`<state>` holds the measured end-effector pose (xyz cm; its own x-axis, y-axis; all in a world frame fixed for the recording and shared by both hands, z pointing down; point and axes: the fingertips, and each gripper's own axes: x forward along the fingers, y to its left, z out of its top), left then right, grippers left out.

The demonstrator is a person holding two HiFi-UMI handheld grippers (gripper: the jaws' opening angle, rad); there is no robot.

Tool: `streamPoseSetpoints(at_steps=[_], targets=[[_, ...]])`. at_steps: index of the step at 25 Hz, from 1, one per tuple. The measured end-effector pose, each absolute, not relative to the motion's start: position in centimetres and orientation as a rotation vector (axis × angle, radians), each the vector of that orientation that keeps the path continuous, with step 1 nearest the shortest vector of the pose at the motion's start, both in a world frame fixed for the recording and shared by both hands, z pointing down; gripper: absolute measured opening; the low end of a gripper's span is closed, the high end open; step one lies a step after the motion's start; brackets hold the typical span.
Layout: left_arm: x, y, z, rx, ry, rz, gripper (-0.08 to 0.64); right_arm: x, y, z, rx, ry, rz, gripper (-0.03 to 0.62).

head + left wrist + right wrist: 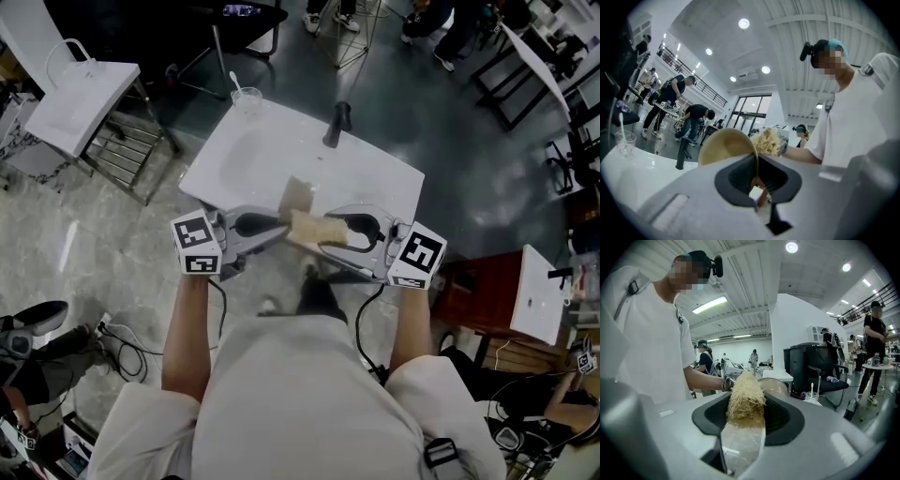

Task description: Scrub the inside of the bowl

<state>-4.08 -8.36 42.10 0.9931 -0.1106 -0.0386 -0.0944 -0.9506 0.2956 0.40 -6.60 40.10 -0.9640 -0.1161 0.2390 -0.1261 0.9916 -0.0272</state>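
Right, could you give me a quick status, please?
Left gripper shut on bowl rim. Right gripper shut on loofah scrubber, beside bowl. Above white sink, nothing blocking.

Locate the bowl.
In the head view the bowl is at centre, over the white sink, its rim pinched by the left gripper, beside the scrubber.

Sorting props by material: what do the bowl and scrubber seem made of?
The bowl: thin, smooth, matte tan wall, likely plastic or bamboo fibre; can't tell which. The scrubber: coarse, tangled straw-coloured strands, probably loofah or another plant fibre.
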Motion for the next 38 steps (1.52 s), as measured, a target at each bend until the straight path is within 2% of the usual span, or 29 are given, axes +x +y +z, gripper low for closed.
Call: streamPoseSetpoints(at_steps=[5, 13, 23, 29, 38], targets=[[-4.3, -8.0, 42.8, 2.870, -0.163, 0.026, 0.014, 1.0, -8.3, 40.1, 0.317, -2.865, 0.067, 0.198], [-3.4, -6.7, 42.4, 2.856, -0.062, -0.029, 0.014, 1.9, -11.3, 40.3, 0.509, -2.775, -0.017, 0.198], [-3.6, -5.0, 39.1, 2.841, 0.102, -0.267, 0.014, 3.0, -13.9, 42.7, 0.638, -2.674, -0.002, 0.201], [-4.0, -6.3, 36.6, 2.853, 0.044, -0.404, 0.014, 1.5, -12.4, 46.1, 0.522, -2.622, 0.036, 0.201], [-3.6, -8.5, 38.4, 2.869, -0.132, -0.259, 0.014, -0.7, -7.4, 46.1, 0.244, -2.703, 0.065, 0.201]])
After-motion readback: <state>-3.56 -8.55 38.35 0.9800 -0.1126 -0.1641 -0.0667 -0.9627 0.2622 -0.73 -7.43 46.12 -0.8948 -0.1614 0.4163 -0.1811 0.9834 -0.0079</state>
